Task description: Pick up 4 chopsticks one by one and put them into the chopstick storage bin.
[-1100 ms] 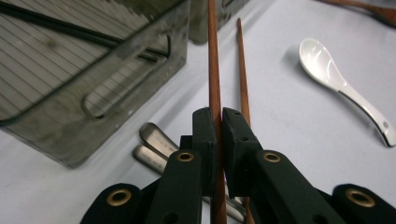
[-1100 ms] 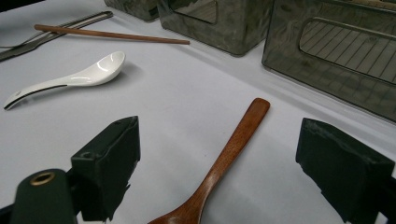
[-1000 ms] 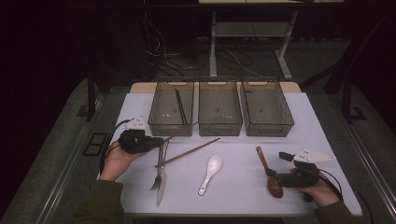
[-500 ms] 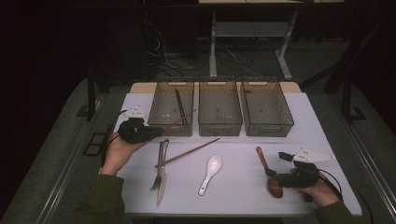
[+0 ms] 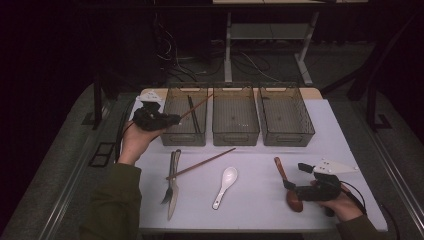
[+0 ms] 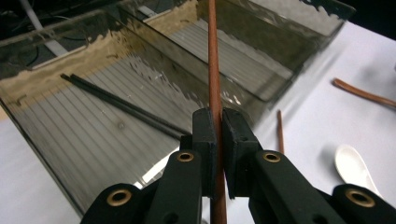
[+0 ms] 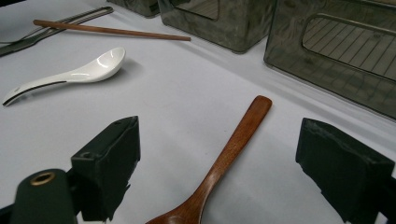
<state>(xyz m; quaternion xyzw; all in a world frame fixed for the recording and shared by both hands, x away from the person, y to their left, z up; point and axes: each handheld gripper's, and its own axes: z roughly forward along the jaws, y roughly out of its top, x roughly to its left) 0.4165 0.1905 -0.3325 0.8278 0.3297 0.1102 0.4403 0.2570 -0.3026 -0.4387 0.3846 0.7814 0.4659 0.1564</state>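
This is looking like a lab or test room rather than a kitchen: a white tabletop [image 5: 260, 200] is standing in a dark room, cables [image 5: 250, 62] are trailing across the floor behind it beside a metal stand [image 5: 265, 35], and three identical clear bins [image 5: 236, 134] are sitting in a neat row.

Three bins in a row along the far edge of the table [image 5: 345, 125]: left bin [image 5: 172, 135], middle bin [image 5: 235, 136], right bin [image 5: 287, 136]. Pair of chopsticks [image 5: 192, 114] inside the left bin. Before the bins, left to right: fork [image 5: 168, 186] beside knife [image 5: 173, 192], single chopstick [image 5: 202, 163], ladle spoon [image 5: 224, 187], wooden spoon [image 5: 286, 182] near the right front corner.
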